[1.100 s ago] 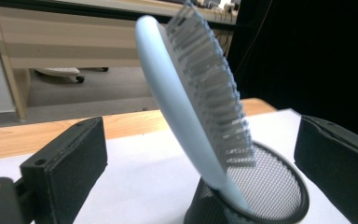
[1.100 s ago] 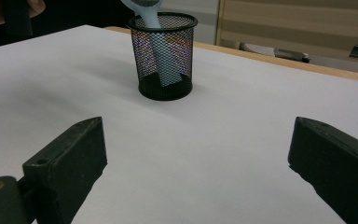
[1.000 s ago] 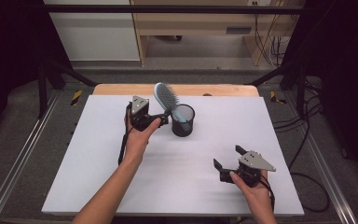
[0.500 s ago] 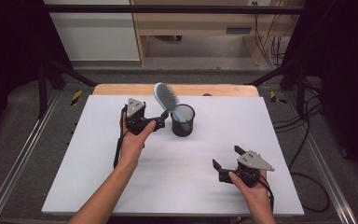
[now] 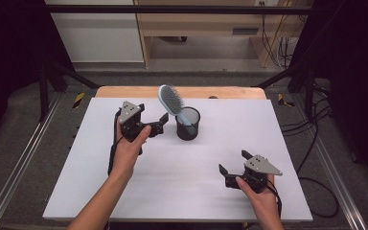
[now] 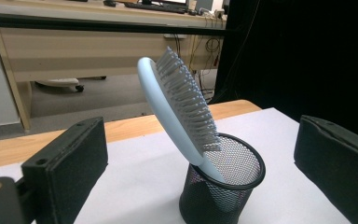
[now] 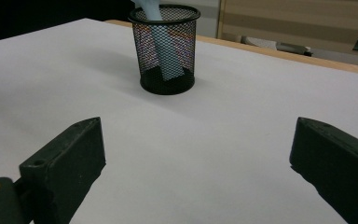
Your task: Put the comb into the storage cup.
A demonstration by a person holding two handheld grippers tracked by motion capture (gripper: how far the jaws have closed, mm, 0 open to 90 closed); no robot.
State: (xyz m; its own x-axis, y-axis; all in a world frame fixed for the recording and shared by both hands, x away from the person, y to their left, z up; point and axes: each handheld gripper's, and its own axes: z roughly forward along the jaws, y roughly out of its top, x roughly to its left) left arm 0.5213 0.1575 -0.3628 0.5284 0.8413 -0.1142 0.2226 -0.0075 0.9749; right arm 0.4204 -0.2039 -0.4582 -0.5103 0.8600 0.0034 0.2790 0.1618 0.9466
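Left gripper [image 5: 157,125] faces hairbrush [image 5: 171,100] leaning up-left in cup [image 5: 188,124].

Hairbrush [image 5: 171,99] stands tilted in the cup [image 5: 188,125], mid-table [image 5: 96,191], far side.

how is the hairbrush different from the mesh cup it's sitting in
The hairbrush is pale blue and solid, with a bristled head; the mesh cup is black and see-through. The hairbrush leans at a tilt, handle down; the mesh cup stands upright on the white table. The hairbrush is taller, its head sticking out well above the mesh cup's rim. Both sit between the open jaws of the left gripper.
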